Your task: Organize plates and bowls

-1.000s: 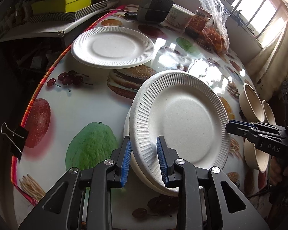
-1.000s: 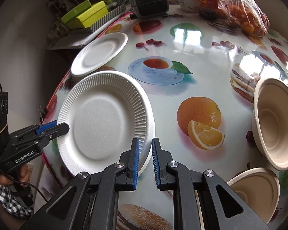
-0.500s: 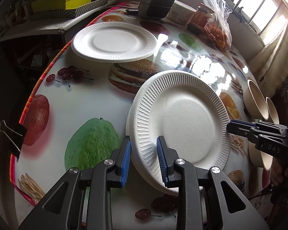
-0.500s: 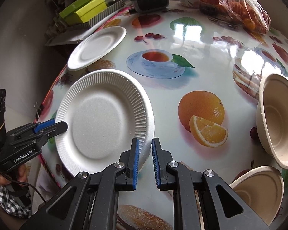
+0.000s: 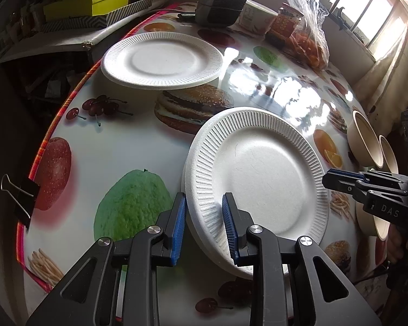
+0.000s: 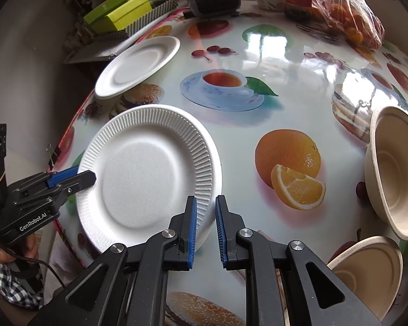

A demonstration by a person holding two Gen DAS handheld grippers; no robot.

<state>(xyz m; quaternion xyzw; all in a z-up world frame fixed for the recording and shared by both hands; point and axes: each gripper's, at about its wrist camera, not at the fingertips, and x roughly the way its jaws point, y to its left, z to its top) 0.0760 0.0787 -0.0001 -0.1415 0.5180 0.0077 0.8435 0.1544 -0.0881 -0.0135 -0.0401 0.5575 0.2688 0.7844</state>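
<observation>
Near table's (image 5: 138,146) left edge, tilted: white ribbed foam plate (image 5: 258,174) atop another. Left gripper (image 5: 202,217) pinching that plate's near rim between blue pads. Right gripper (image 6: 205,217) pressed together, empty, beside plate's rim.

I am seeing daylight coming in through the window (image 5: 367,13) at the upper right of the left wrist view, blowing that corner out to near white. Strong glare patches are sitting on the glossy tablecloth (image 5: 280,92), and they are washing out the print in the right wrist view as well (image 6: 272,49). The shelf side (image 5: 19,62) is staying dim, with detail sinking into shadow. Soft shadows are falling under the near plate (image 6: 149,179). Fisheye distortion is bending the table edge, and dark vignetting is closing in on the corners. Focus is holding sharp; I am noting no motion blur.
</observation>
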